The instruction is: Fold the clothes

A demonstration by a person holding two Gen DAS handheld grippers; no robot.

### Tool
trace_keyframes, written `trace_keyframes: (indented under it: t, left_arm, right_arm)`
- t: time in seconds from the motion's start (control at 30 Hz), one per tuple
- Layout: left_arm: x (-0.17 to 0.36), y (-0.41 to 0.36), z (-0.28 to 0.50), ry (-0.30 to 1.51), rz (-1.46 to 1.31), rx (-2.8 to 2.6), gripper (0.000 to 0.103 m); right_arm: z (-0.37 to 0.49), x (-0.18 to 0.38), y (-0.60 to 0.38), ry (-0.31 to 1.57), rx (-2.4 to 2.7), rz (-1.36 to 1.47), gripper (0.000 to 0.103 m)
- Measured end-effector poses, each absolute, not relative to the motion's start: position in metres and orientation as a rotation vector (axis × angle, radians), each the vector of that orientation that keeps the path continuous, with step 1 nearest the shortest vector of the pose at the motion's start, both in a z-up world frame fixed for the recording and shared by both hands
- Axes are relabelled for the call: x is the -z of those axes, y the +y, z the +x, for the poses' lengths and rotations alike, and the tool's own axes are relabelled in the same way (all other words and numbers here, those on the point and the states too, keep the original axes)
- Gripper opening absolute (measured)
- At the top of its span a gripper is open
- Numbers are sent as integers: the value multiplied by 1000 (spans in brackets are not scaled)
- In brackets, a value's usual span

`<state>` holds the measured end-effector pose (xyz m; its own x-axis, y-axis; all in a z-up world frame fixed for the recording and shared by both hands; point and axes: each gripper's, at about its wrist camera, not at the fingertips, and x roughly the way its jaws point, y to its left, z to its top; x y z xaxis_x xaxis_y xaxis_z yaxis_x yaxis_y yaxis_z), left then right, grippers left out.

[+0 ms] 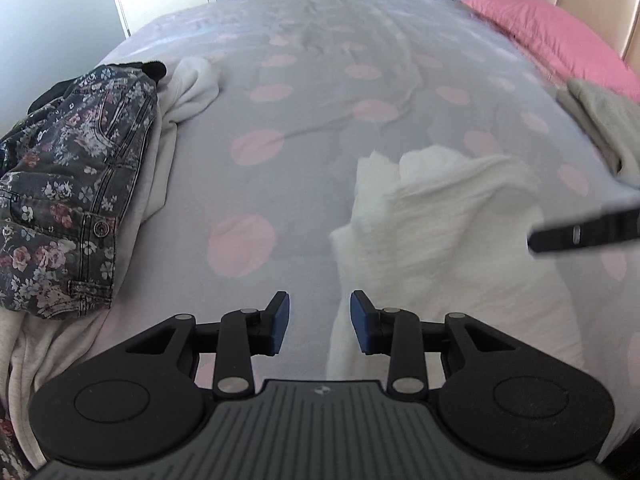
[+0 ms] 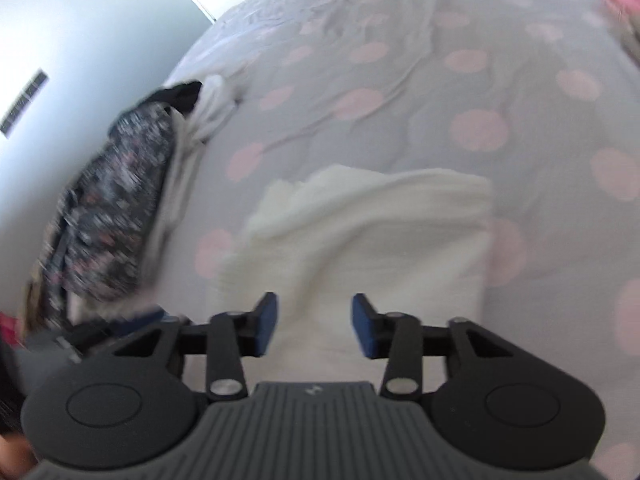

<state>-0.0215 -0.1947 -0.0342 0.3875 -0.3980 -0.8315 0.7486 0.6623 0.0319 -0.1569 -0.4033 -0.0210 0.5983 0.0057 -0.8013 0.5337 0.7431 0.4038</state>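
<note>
A white textured garment (image 1: 440,232) lies rumpled on the bed, right of centre in the left wrist view and centred as the white garment (image 2: 368,240) in the right wrist view. My left gripper (image 1: 320,322) is open just above the garment's left edge, nothing between its blue pads. My right gripper (image 2: 314,326) is open over the garment's near part, also holding nothing. A black finger of the right gripper (image 1: 584,234) shows blurred at the right edge of the left wrist view.
A grey duvet with pink spots (image 1: 280,120) covers the bed. At the left lie floral dark jeans (image 1: 68,184) on a cream garment (image 1: 160,152), with a black item (image 1: 154,67) behind. A beige garment (image 1: 608,120) and a pink pillow (image 1: 560,36) lie at the right.
</note>
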Motion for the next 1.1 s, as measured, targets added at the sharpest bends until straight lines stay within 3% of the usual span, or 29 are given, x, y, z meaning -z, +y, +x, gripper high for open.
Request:
trace_keyframes:
  t: [0.17,0.27,0.5,0.83,0.93,1.1]
  left_arm:
    - [41,-205,-33,895,481,812,32]
    - [65,-211,-37,938,513,819,25]
    - [104,-215,-34,971,580,785,25]
    - [65,-207,-29,910,475,818,25]
    - [52,-217,-21,876,425,844,25]
    - [60,-245,-6,854,409,813,21]
  right_arm:
    - [-184,37,-384,966,346,511,31]
    - [-197,43,-372,999,325,417,31]
    - [-204,101,-352,1204,279,316,32]
    - [-208,52,-373,1072,306,316,32]
    - [-208,37,-379,1032,314,316,20]
    - [-171,24,-399,957,372,249,17]
